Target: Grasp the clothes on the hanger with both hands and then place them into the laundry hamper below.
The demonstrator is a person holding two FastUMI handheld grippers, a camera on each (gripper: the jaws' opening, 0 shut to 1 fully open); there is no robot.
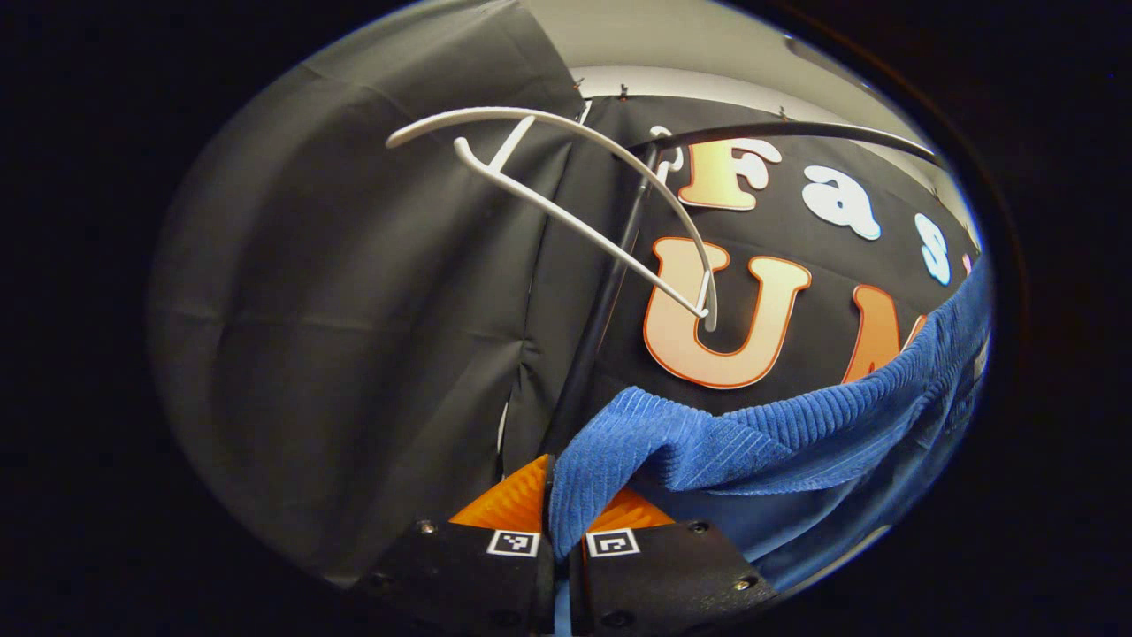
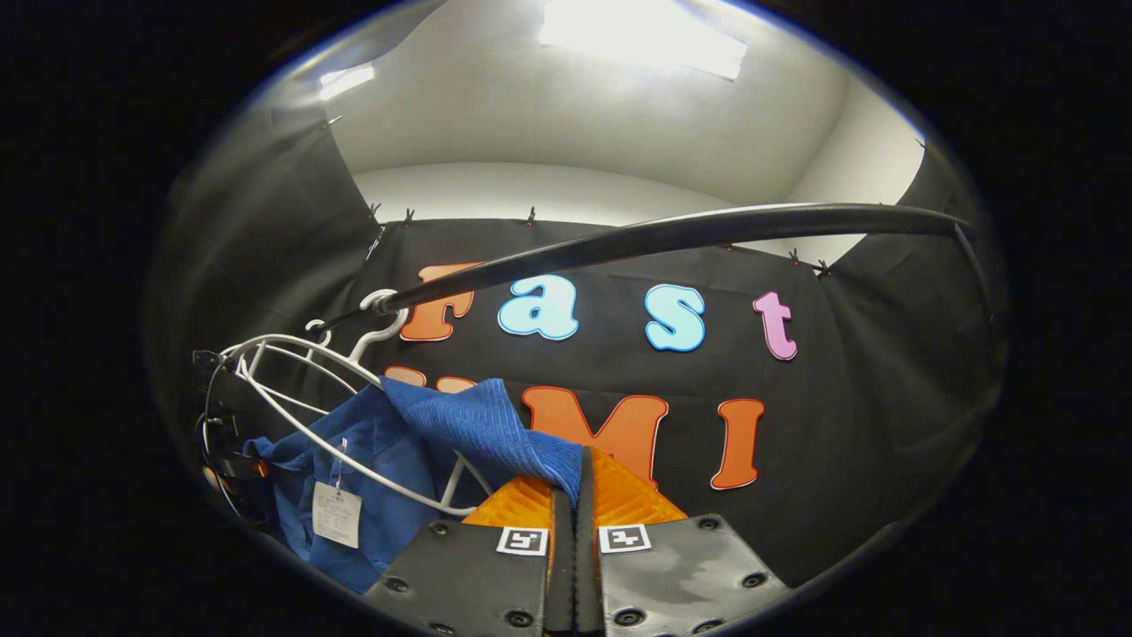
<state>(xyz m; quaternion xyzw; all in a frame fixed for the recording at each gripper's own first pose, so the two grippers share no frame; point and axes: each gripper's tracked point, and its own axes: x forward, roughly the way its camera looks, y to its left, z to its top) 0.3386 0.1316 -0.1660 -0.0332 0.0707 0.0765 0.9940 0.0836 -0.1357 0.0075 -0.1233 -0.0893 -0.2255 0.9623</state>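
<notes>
In the left gripper view, the left hand-held gripper (image 1: 559, 518) is closed on a ribbed edge of the blue garment (image 1: 796, 433), which stretches toward 3 o'clock. A white hanger (image 1: 610, 203) hangs bare at 12 o'clock from a dark rail (image 1: 796, 133).

In the right gripper view, the right hand-held gripper (image 2: 575, 504) pinches the garment's ribbed hem (image 2: 495, 425), fingers nearly together; the cloth trails toward 9 o'clock, a white tag (image 2: 336, 513) dangling. Black cloth walls and a pale ceiling (image 2: 531, 115) with a bright light panel (image 2: 646, 35) surround the rail.

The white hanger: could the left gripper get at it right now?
Probably not. The left gripper is shut on the blue garment, so its fingers are occupied. The white hanger hangs bare above it on the rail, nothing between.
</notes>
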